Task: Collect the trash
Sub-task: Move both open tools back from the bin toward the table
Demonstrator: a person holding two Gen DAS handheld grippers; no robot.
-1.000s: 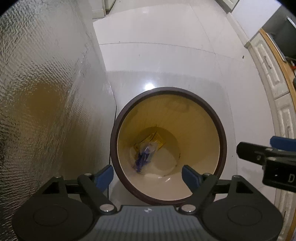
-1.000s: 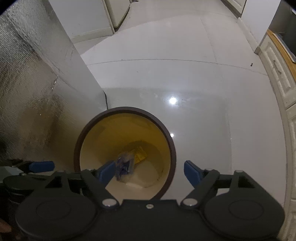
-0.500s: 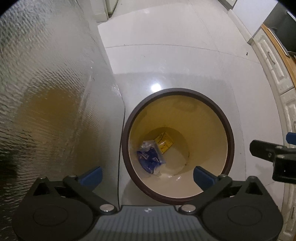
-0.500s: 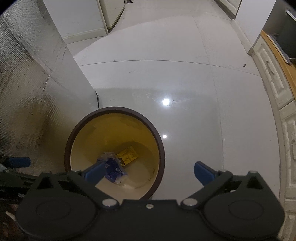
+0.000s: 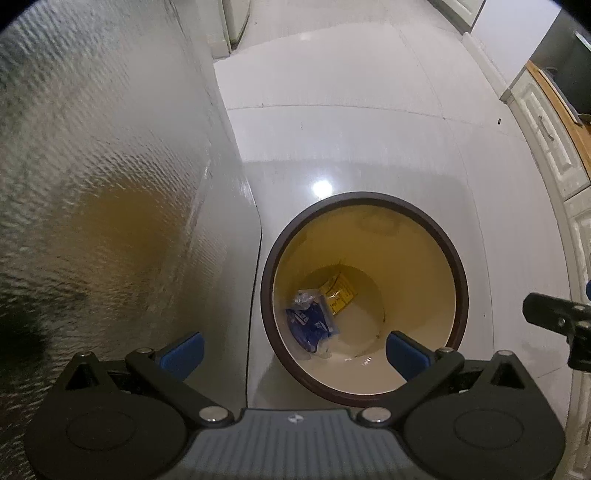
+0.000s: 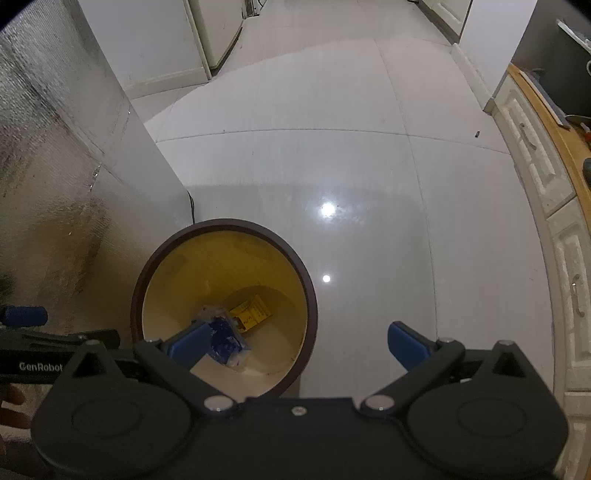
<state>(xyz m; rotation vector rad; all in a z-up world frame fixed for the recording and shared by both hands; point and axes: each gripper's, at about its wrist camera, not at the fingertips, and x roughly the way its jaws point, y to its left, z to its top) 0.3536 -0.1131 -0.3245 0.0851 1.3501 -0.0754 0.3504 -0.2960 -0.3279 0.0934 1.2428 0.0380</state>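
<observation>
A round trash bin with a dark brown rim and a yellow inside stands on the white tiled floor. On its bottom lie a blue plastic wrapper and a yellow packet. My left gripper hangs above the bin's left rim, jaws wide open, nothing between them. Over the bin's right rim my right gripper is open and empty too. Each gripper shows at the edge of the other's view.
A silver, textured appliance wall rises just left of the bin, with a black cable running down beside it. White cabinets with handles under a wooden counter line the right side. A white appliance stands far back.
Both grippers opened from partly open to wide and rose a little. The blue wrapper, which was falling, now lies flat on the bin's bottom beside the yellow packet.
</observation>
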